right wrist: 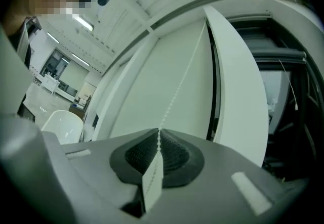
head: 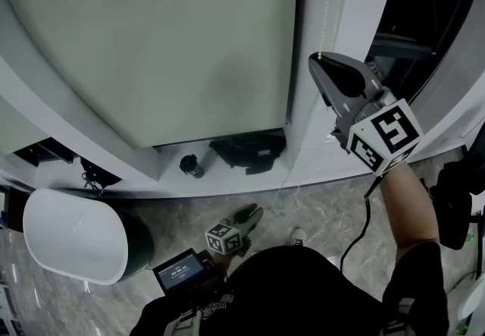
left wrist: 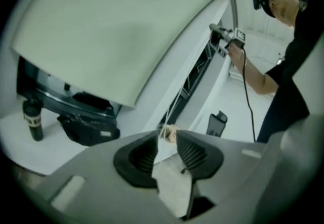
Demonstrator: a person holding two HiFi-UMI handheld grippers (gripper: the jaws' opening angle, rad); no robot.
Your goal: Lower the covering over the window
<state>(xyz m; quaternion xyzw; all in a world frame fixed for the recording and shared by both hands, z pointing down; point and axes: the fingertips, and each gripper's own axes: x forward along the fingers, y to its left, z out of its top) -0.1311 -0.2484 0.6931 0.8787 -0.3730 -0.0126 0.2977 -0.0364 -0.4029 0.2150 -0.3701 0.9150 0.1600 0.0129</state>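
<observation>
**Q:** Where is the covering, and where is its cord?

**A:** The pale roller blind point(head: 151, 39) fills the upper left of the head view. Its bottom edge stops short of the sill point(head: 250, 179). Its bead chain point(head: 331, 1) hangs just beside the blind's right edge, with its long axis vertical, running from 12 o'clock down to 6.

**Q:** Which gripper has it?

**A:** The right gripper point(head: 322, 69) is raised at 3 o'clock of the blind and clenched on the chain. In its own view the beads run straight out of the closed jaws toward 12 o'clock. The left gripper point(head: 254, 213) sits low, at about 7 o'clock from the right one, with its jaws parted. The chain passes between them without being pinched.

**Q:** What does the coming pull turn on?

**A:** Probably on the right gripper drawing along the chain's axis, toward 6 o'clock, with the left one waiting below. Whether this is the strand of the loop that lowers the blind is not clear from these views.
</observation>
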